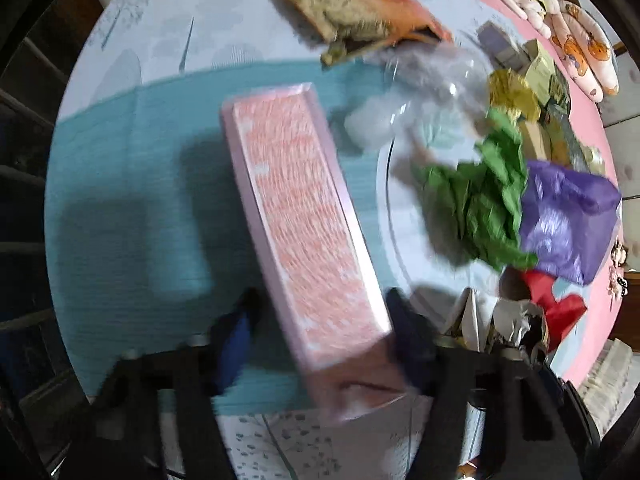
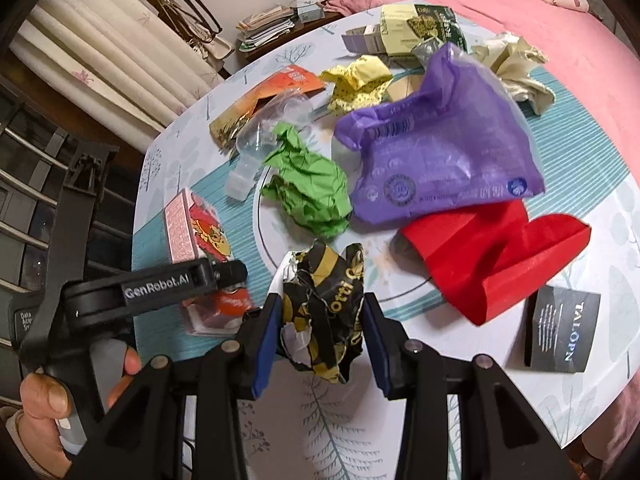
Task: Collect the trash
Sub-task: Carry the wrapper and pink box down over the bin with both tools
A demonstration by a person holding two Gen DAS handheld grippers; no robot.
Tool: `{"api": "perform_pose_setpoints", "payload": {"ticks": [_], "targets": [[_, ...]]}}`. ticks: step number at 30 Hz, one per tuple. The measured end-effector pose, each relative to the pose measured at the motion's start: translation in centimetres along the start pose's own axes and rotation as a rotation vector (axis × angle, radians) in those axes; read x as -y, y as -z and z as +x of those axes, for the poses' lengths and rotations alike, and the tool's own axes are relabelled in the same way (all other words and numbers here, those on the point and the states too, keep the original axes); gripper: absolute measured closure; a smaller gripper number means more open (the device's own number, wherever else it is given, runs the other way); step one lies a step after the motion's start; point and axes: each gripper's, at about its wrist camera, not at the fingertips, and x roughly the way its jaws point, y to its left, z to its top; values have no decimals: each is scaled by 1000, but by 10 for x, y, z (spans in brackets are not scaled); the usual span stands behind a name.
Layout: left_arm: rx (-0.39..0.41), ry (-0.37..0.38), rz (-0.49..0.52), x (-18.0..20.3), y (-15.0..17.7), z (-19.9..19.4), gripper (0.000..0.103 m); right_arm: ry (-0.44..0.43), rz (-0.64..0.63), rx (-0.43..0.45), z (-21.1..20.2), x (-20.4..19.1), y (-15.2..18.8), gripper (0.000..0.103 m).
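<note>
left gripper (image 1: 320,320): was clamped on the pink box (image 1: 296,216)
right gripper (image 2: 320,320): had the black-and-yellow wrapper (image 2: 320,308) pinched

Round table (image 2: 624,216) with tree-print cloth and teal mat, pink bed (image 2: 520,4) just behind, cream pleated curtain (image 2: 100,52) left, cluttered nightstand (image 2: 268,28).

Your left tool (image 1: 324,316) had bare counter (image 1: 132,208) on its left, down to the lower left of its frame. On its right the way was blocked: green paper (image 1: 476,204), a purple bag (image 1: 568,216) and red paper (image 1: 560,308) lay crowded together. Ahead of your right tool (image 2: 320,320), the same green wad (image 2: 308,192), purple bag (image 2: 436,152) and red paper (image 2: 496,256) closed the centre. A black box (image 2: 562,328) sat at right; the lower centre was bare.
</note>
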Motion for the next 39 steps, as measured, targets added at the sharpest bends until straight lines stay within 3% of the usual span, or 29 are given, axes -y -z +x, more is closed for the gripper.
{"api": "perform_pose_setpoints", "payload": {"ticks": [3, 11, 18, 23, 30, 39], "targets": [[41, -12, 16, -1, 10, -4, 67, -9, -21, -7, -3, 0, 5, 63], [209, -51, 57, 18, 54, -49, 67, -30, -103, -16, -28, 6, 15, 64], [334, -104, 105, 47, 122, -104, 67, -89, -230, 9, -75, 21, 26, 64], [397, -136, 90, 84, 193, -127, 67, -128, -347, 13, -106, 44, 39, 64], [429, -145, 14, 131, 271, -126, 67, -152, -499, 3, -157, 101, 78, 64], [306, -144, 31, 186, 358, -101, 67, -192, -479, -135, -169, 177, 145, 64]]}}
